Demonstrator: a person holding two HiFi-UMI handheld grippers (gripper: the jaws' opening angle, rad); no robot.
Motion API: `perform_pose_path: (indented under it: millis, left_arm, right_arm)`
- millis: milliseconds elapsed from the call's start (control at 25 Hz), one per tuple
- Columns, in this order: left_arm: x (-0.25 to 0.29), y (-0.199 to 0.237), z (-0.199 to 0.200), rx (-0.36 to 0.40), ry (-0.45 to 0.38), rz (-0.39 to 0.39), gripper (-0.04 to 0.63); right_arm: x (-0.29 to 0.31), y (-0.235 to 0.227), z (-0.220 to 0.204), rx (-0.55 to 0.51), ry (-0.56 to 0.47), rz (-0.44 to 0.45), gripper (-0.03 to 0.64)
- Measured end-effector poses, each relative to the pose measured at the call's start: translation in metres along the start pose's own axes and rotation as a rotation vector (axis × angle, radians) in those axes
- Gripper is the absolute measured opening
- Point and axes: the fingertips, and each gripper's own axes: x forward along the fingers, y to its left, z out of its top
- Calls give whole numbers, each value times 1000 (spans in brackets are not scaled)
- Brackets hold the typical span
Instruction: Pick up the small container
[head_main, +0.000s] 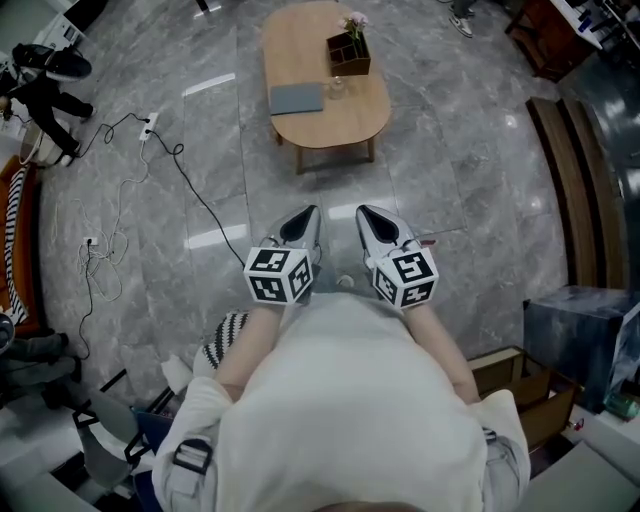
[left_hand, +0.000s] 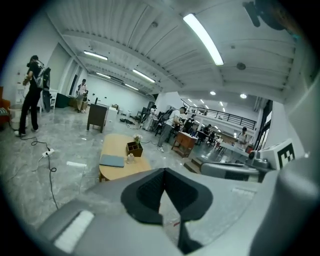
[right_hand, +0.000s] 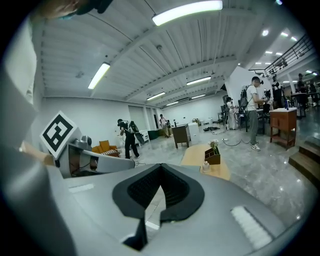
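Observation:
The small container (head_main: 338, 87) is a little clear jar on the oval wooden table (head_main: 330, 130), well ahead of me. It stands between a grey flat pad (head_main: 296, 98) and a dark wooden box with flowers (head_main: 348, 52). The jar also shows small in the left gripper view (left_hand: 130, 158) and in the right gripper view (right_hand: 205, 166). My left gripper (head_main: 305, 216) and right gripper (head_main: 368, 216) are held side by side at waist height, pointing at the table, far from it. Both are shut, tips touching, with nothing held (left_hand: 164, 171) (right_hand: 161, 167).
Grey marble floor lies between me and the table. Cables (head_main: 130, 190) and a power strip (head_main: 149, 125) trail across the floor at left. A person (head_main: 45, 80) stands at far left. A cardboard box (head_main: 520, 385) and a dark bin (head_main: 580, 335) sit at my right.

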Motion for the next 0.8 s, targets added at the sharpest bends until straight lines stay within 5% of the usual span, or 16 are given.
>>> perform_pose_path:
  millis: [800]
  left_arm:
    - [104,78,34,-56,57,70,2]
  right_arm:
    - [92,-77,26,-18,42,-39,-2]
